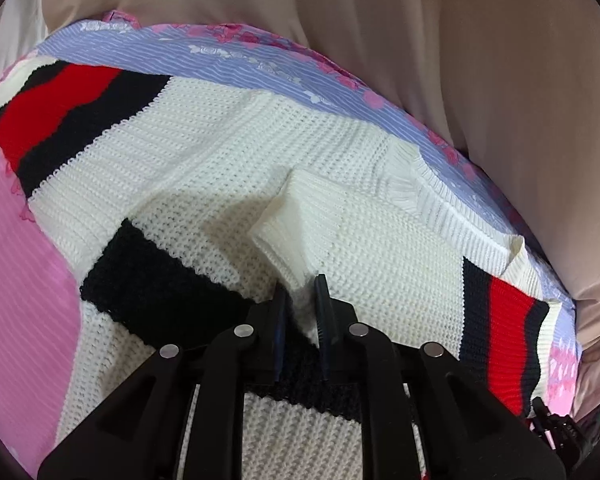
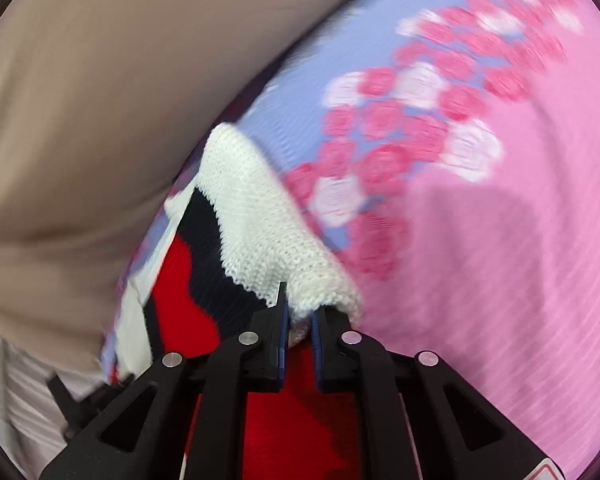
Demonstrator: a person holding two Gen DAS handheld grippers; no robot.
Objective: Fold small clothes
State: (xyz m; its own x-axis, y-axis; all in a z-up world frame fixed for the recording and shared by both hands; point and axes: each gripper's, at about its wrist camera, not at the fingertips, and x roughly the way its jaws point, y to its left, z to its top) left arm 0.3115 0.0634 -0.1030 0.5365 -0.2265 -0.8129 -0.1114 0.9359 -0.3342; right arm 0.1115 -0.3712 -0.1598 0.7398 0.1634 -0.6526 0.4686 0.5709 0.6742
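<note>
No words, numbers, labels or brand names can be read in either view. At about 5 o'clock in the right wrist view, a red-and-white sticker [image 2: 550, 473] shows only its corner, too cut off to make out.

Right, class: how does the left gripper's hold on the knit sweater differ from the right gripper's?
The left gripper pinches plain white knit of the sweater; the right gripper pinches white knit beside a red-and-black striped band. The left wrist view is sharp; the right wrist view is motion-blurred. Both are closed on the same sweater, over the floral sheet.
</note>
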